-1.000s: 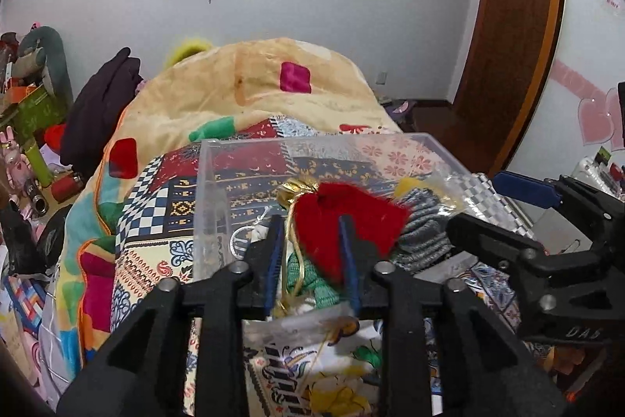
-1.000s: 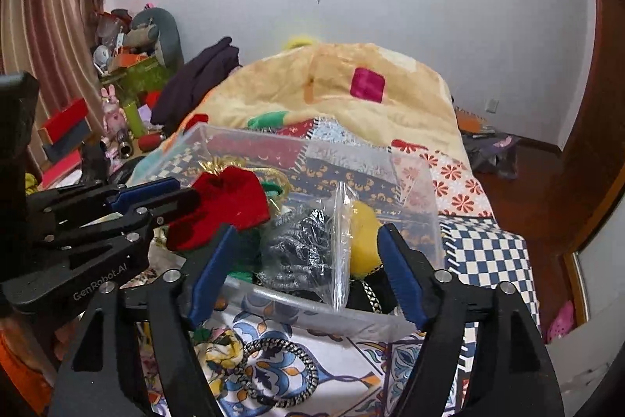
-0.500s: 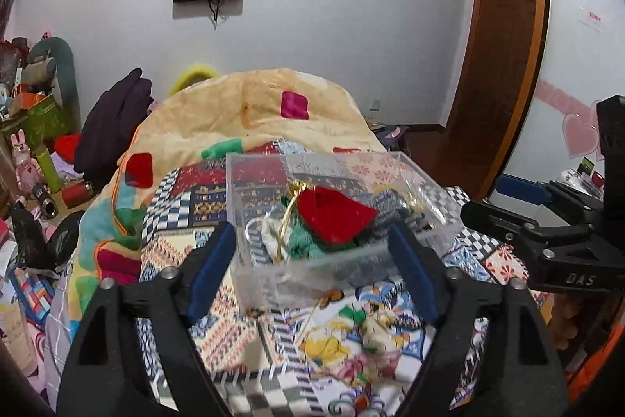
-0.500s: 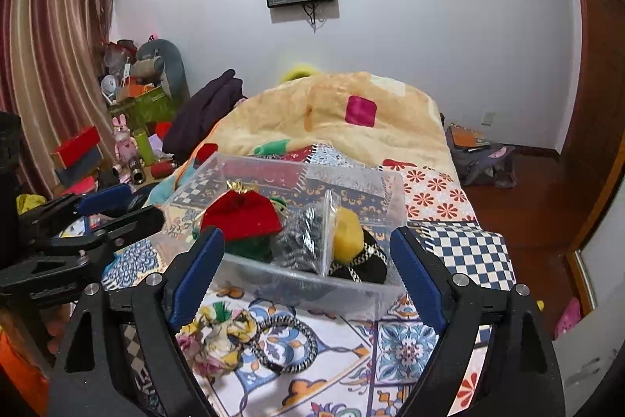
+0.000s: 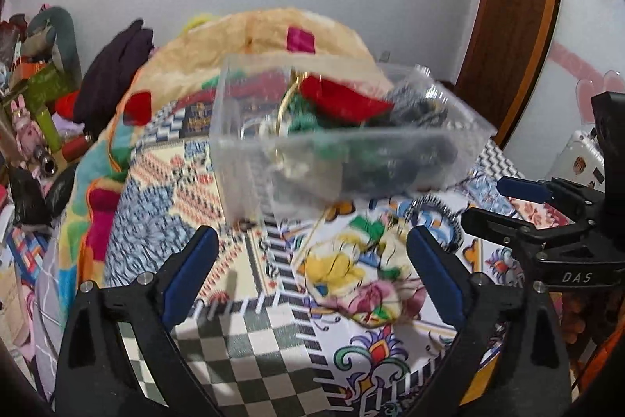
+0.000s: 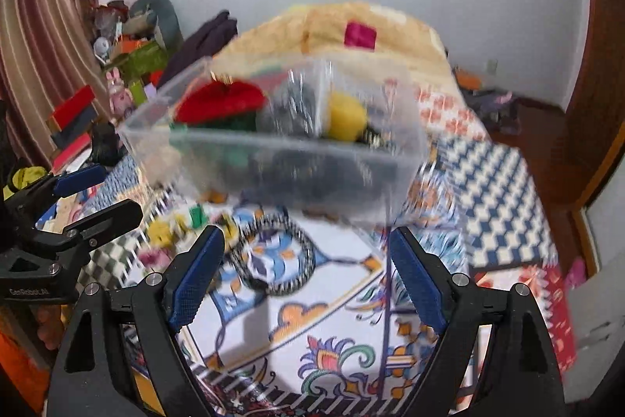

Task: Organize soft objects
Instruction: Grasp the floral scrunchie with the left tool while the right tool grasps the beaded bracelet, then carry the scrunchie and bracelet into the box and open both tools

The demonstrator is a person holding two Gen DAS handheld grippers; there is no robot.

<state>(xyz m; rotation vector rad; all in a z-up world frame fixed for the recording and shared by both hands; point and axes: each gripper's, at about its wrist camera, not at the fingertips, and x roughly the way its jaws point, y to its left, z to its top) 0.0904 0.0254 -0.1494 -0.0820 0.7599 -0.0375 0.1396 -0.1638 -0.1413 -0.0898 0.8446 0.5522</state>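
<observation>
A clear plastic box (image 5: 250, 159) (image 6: 406, 143) stands on the patterned bed cover. In it lie a red pouch (image 5: 343, 100) (image 6: 222, 100), green cloth, a grey item in a clear bag (image 6: 293, 104) and a yellow ball (image 6: 347, 112). In front of the box lie a floral scrunchie (image 5: 359, 284) (image 6: 164, 233) and a black-and-white hair band (image 6: 277, 253) (image 5: 441, 217). My left gripper (image 5: 308, 272) is open and empty, pulled back from the box. My right gripper (image 6: 304, 276) is open and empty above the hair band.
A beige quilt (image 5: 273, 34) is heaped behind the box. Cluttered toys and boxes (image 5: 35, 96) stand left of the bed. A wooden door (image 5: 515, 6) is at the right. The other gripper shows at each view's edge (image 5: 547, 217) (image 6: 70, 213).
My left gripper let go of the red pouch in the box and opened wide. Both grippers drew back from the box; the scrunchie and hair band now show in front.
</observation>
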